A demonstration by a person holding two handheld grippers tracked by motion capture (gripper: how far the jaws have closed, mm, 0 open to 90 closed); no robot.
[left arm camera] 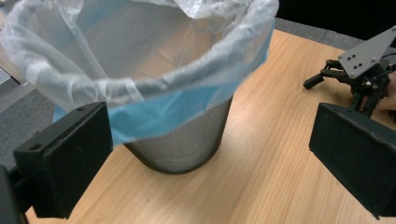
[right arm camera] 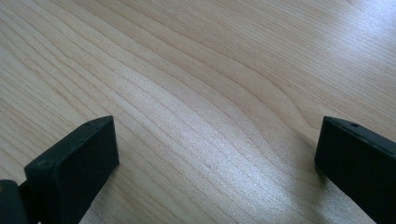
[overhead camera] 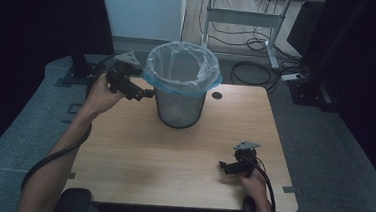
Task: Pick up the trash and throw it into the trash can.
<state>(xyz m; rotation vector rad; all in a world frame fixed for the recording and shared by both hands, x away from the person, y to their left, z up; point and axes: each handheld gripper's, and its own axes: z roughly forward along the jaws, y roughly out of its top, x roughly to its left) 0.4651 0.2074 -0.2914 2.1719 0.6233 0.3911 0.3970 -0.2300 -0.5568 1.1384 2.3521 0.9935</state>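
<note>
A round metal mesh waste bin point(overhead camera: 180, 108) stands at the back middle of the wooden table point(overhead camera: 162, 164). A clear and blue plastic liner point(overhead camera: 181, 68) is folded over its rim. My left gripper point(overhead camera: 144, 93) is held just left of the bin, near its rim, pointing at it. Its jaws are open with nothing in them. In the left gripper view the bin point(left arm camera: 187, 144) and liner point(left arm camera: 140, 56) stand close ahead of the left gripper point(left arm camera: 210, 140). My right gripper point(overhead camera: 224, 166) rests low at the front right, open over bare wood point(right arm camera: 217, 140), and shows far off point(left arm camera: 327, 77).
A small black round cap point(overhead camera: 217, 95) sits in the table top right of the bin. Beyond the table are a desk frame point(overhead camera: 242, 19) and loose cables point(overhead camera: 258, 71) on the floor. Grey carpet surrounds the table.
</note>
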